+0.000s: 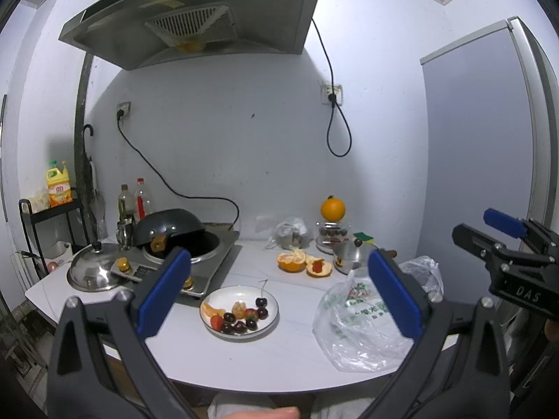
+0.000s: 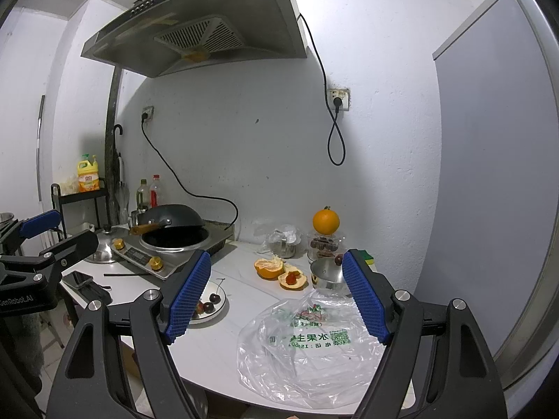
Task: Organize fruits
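A white plate (image 1: pixel 269 324) near the table's front holds cherries (image 1: pixel 261 302), strawberries (image 1: pixel 216 322), an orange segment (image 1: pixel 213 310) and a peeled piece. The plate (image 2: pixel 218 309) is partly hidden behind my right gripper's left finger. A half-peeled orange (image 1: pixel 290 262) (image 2: pixel 268 267) lies behind it beside a peel cup holding a strawberry (image 1: pixel 318 266) (image 2: pixel 290 279). A whole orange (image 1: pixel 332 208) (image 2: pixel 325 221) rests on a jar. My left gripper (image 1: pixel 279 288) hangs open above the table's front, empty. My right gripper (image 2: pixel 276 296) is open and empty over a clear plastic bag (image 2: pixel 307 345) (image 1: pixel 353 331).
An induction cooker with a black wok (image 1: pixel 174 230) fills the back left, next to a steel lid (image 1: pixel 94 272). A small steel pot (image 1: pixel 349 256) and a jar stand at the back right. Bottles, a rack and a range hood are on the left. A person's hand shows at the bottom edge.
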`<action>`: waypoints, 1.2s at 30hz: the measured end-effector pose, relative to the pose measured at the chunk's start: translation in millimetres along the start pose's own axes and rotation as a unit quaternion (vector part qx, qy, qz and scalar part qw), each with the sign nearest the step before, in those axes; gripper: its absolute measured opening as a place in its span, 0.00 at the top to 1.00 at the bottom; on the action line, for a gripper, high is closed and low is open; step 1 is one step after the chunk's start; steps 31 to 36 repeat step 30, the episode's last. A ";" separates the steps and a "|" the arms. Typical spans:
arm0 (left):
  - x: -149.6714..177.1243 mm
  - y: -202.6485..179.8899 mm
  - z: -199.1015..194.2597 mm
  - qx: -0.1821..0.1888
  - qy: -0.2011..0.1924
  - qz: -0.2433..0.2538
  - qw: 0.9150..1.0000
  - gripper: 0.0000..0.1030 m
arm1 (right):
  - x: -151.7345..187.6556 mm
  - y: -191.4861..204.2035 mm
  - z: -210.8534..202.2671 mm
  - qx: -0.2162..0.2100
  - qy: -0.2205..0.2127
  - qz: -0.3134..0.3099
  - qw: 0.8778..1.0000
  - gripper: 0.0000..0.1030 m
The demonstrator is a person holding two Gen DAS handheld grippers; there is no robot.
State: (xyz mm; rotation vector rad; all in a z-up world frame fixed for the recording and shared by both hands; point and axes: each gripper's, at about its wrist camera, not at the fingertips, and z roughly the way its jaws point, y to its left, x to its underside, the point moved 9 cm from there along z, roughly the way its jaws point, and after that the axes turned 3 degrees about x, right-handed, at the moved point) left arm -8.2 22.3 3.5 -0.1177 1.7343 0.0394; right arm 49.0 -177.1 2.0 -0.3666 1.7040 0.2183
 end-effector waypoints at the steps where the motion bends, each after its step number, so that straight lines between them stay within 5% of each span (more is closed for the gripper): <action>1: -0.1 1.0 0.2 0.000 0.000 0.000 1.000 0.01 | 0.4 -0.2 0.4 0.000 0.000 0.000 1.000 0.22; 36: 2.0 -4.9 2.7 -0.002 0.000 0.000 1.000 0.01 | 1.2 1.9 2.1 -0.003 0.001 -0.002 1.000 0.22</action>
